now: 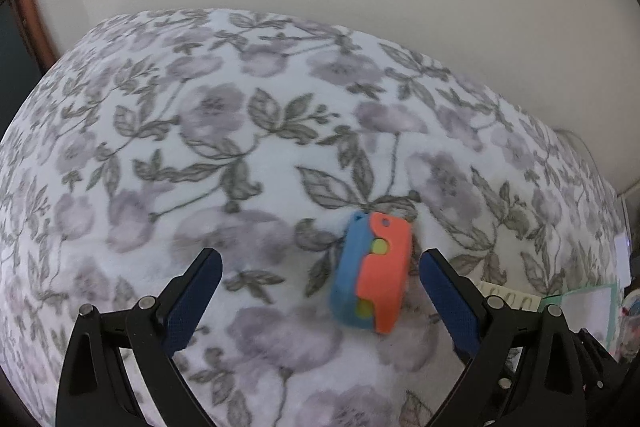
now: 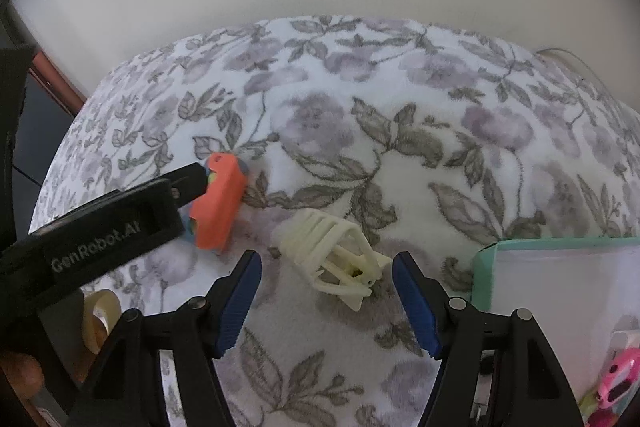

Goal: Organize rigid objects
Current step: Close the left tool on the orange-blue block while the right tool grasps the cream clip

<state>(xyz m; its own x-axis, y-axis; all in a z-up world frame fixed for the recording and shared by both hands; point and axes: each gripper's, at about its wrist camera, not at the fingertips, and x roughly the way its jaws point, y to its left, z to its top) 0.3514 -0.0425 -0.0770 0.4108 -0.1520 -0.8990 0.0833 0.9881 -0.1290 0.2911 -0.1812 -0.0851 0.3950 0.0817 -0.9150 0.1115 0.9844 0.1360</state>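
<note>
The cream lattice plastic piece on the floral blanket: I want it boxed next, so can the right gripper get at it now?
Probably yes: the right gripper is open, and the cream lattice plastic piece lies between its fingers with nothing in between.

Two close downward views, shared blanket (image 1: 240, 147)

Bare floral fleece blanket (image 2: 360, 75) lay beyond, cream lattice plastic piece (image 2: 334, 259) sat betw. right gripper (image 2: 327, 273) pads, teal-rimmed box (image 2: 486, 255) blocked rt side

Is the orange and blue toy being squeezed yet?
No. The toy lies on the blanket between the left gripper's open fingers, gaps either side.
</note>
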